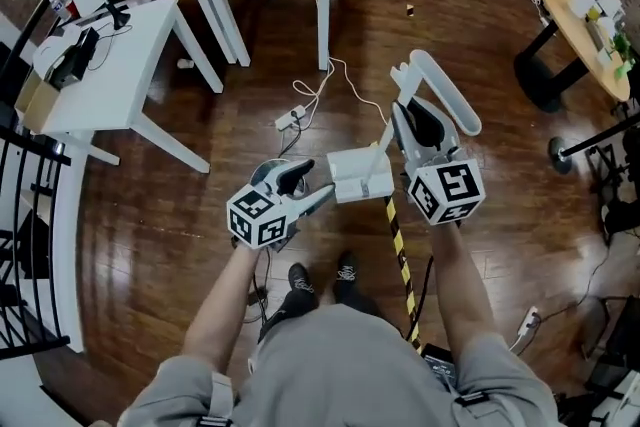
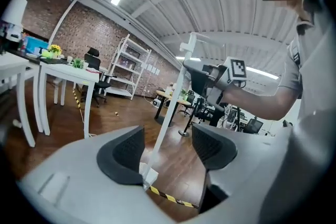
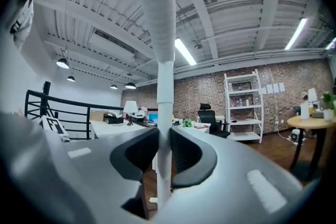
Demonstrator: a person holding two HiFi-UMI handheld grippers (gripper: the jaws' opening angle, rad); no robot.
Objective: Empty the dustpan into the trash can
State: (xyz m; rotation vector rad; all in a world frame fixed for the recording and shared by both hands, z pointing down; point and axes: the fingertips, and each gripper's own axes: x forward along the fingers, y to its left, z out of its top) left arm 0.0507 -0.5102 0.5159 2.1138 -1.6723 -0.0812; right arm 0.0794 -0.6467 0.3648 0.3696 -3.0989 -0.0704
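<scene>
Carrying the long-handled dustpan point(image 1: 358, 177): the right hand-held gripper point(image 3: 164, 152) clamps its handle point(image 3: 160, 34), the left hand-held gripper point(image 2: 168, 147) gapes wide beside it. No trash can shows; reaching one likely comes next.

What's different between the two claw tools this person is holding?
The right gripper is shut on the dustpan's white handle; the left gripper stands open, gripping nothing. In the head view the left gripper reaches toward the pan, while the right gripper holds the handle farther up. Both are grey and carry a marker cube.
</scene>
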